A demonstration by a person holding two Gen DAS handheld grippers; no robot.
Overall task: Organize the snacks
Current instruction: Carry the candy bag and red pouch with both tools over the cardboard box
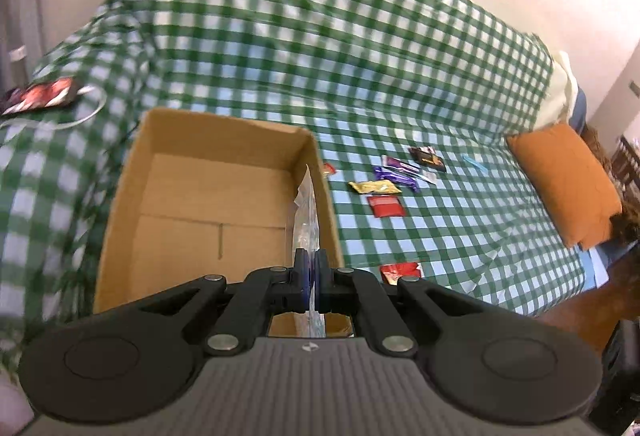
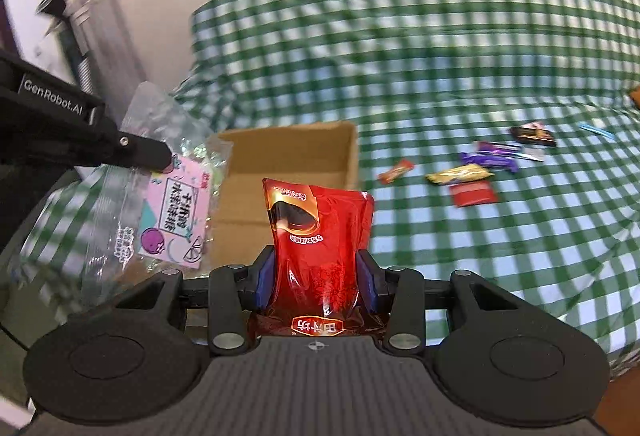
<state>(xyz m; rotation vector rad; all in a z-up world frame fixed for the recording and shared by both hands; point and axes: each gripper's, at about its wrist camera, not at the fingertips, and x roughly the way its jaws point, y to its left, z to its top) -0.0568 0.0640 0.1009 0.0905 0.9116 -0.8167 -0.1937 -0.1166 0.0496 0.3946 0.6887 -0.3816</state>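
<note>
2 grippers (image 1: 311, 276) (image 2: 316, 280) angled down, both gripping.

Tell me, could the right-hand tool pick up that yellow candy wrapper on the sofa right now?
Probably not yet. The right gripper already has its jaws shut on a red snack pouch, so there is no room for the yellow wrapper, though nothing lies over it.

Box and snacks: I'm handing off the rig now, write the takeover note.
Left claw: shut on clear bag, over the box.
Right claw: shut on red pouch, in front of the box.
Done: nothing seen lying in the box yet.
Left: drop both, then gather the small packets on the checked cover, plus the red one near the box.
</note>
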